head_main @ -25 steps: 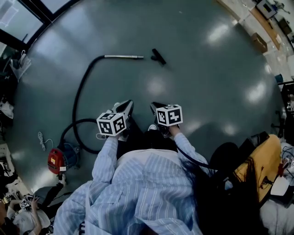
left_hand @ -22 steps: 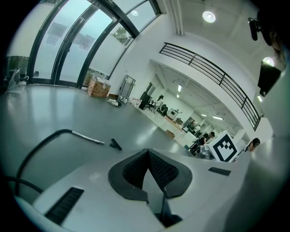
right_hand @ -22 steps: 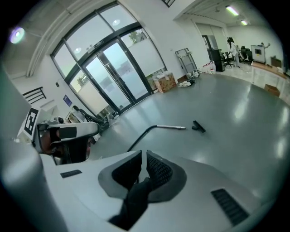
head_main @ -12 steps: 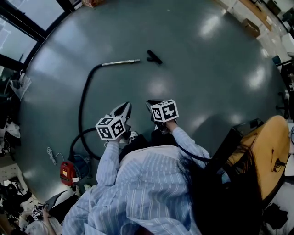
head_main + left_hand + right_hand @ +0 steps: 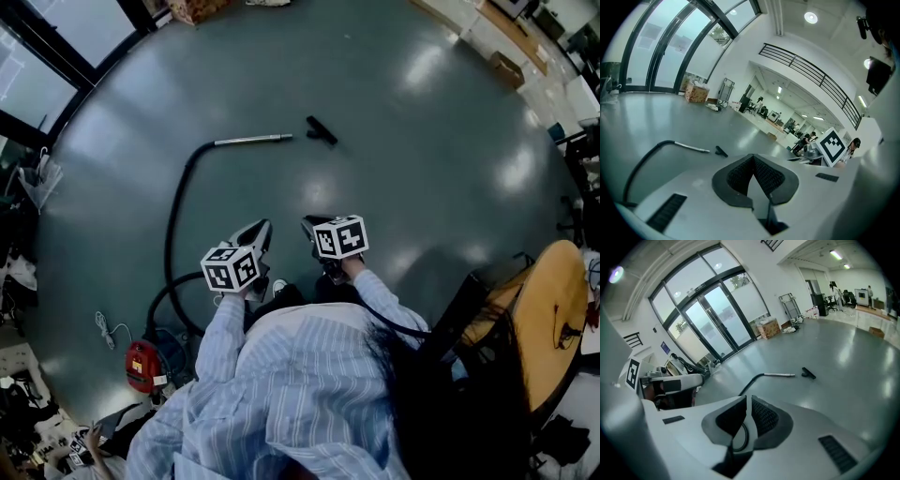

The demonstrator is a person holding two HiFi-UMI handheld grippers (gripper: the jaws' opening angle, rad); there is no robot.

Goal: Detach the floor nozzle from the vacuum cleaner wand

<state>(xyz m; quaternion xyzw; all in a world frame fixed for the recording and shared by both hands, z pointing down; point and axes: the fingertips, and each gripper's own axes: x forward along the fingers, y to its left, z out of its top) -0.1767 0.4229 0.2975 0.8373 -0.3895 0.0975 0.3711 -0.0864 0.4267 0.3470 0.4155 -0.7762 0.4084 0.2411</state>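
Head view: both forearms in striped sleeves (image 5: pixel 220 333) reach forward. The left gripper (image 5: pixel 261 228) and right gripper (image 5: pixel 311 223) sit side by side, tilted down over the grey floor (image 5: pixel 422 169). Well ahead, the small black floor nozzle (image 5: pixel 322 130) lies just past the tip of the silver metal wand (image 5: pixel 253 141), apart from it.

Left gripper view: fingers (image 5: pixel 765 174) clenched together, empty.

Right gripper view: fingers (image 5: pixel 761 417) almost touching, grasping nothing.

Across open floor (image 5: pixel 422 169) lie hose (image 5: pixel 174 216), wand (image 5: pixel 253 141), nozzle (image 5: pixel 322 130).
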